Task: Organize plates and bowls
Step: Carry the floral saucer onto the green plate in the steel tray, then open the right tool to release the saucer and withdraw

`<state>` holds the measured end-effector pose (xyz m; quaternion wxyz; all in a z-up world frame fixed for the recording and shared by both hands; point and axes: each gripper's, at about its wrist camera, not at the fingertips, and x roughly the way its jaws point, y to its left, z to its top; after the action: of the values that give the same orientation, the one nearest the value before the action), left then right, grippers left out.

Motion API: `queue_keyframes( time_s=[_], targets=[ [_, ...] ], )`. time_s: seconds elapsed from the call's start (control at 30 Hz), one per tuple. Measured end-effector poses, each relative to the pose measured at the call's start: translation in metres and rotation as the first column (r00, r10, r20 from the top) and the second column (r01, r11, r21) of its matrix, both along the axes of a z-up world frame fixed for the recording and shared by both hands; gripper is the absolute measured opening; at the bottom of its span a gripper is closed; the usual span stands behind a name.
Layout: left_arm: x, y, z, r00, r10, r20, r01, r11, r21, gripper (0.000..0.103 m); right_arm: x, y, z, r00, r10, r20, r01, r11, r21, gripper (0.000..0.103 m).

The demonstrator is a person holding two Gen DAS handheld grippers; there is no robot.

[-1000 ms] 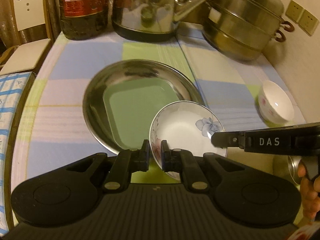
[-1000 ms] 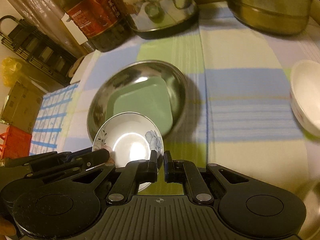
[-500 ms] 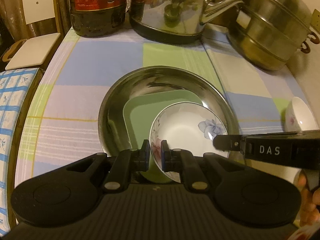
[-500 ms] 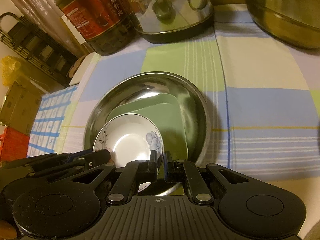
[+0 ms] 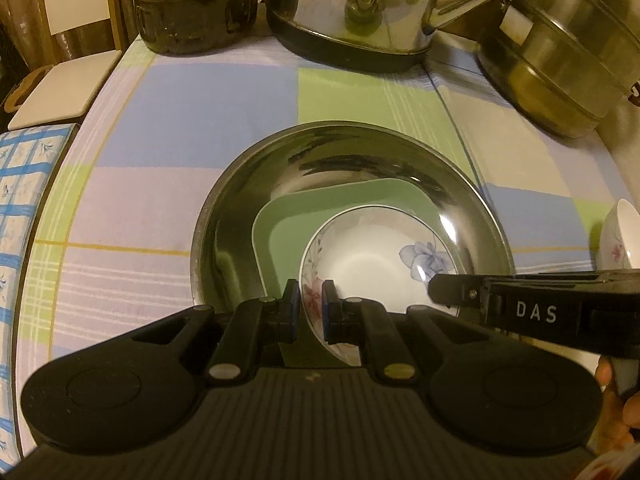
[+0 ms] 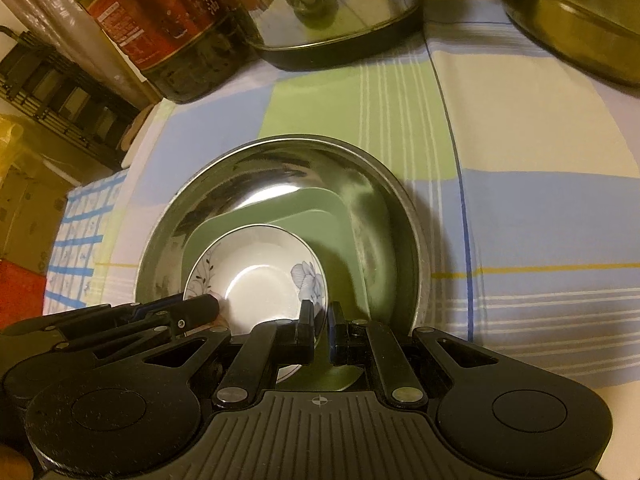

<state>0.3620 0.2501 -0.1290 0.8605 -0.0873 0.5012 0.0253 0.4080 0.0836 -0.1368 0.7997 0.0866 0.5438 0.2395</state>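
At the left of the checked tablecloth (image 5: 216, 104) stands a dark oil bottle with a red label (image 6: 160, 20), well behind the work. In the middle lies the wide stainless-steel basin (image 5: 248, 216) with a square pale-green plate (image 5: 288, 228) flat inside it. Over that plate hangs the small white porcelain dish with a blue flower and silver rim (image 5: 372, 256), carried by both tools at once: the left gripper (image 5: 311, 308) is clamped on the dish's near-left rim, and the right gripper (image 6: 320, 328) pinches its opposite edge, jaws closed on porcelain in both wrist views. The dish seems tilted and not yet seated, though whether it touches the green plate cannot be told.

The step in hand appears to be nesting the dish into the stack. The next move likely calls for lowering it level until it rests on the green plate, then letting go on both sides together so it does not tip. At far right a white floral bowl (image 5: 620, 240) waits on the cloth.
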Motion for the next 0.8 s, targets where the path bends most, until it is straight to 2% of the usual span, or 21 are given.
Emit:
queue_keyframes(
  time_s=[0.37,0.43,0.47,0.53,0.8],
  targets=[
    [0.007,-0.002,0.002,1.000,-0.002,0.008,0.002,1.000,0.023,0.013,0.005,0.001,-0.001,1.000,-0.009,0.011,0.009,1.000,0.016,0.009],
    [0.007,-0.004,0.006,1.000,-0.009,0.015,0.009,0.999,0.034,0.017,0.002,0.000,0.003,0.999,-0.012,0.038,0.011,1.000,0.014,0.016],
    [0.006,-0.004,0.007,1.000,-0.010,0.015,0.009,0.999,0.034,0.017,0.001,0.000,0.005,0.999,-0.009,0.050,0.009,1.000,0.013,0.033],
    [0.004,-0.004,0.011,1.000,-0.008,0.016,0.008,1.000,0.025,0.018,-0.002,-0.002,0.011,0.998,-0.001,0.068,-0.002,0.999,0.035,0.053],
    [-0.020,-0.001,0.034,0.999,0.018,0.026,-0.018,1.000,-0.011,0.018,-0.020,-0.021,0.036,0.994,-0.020,0.109,0.010,0.996,0.091,0.056]
  ],
)
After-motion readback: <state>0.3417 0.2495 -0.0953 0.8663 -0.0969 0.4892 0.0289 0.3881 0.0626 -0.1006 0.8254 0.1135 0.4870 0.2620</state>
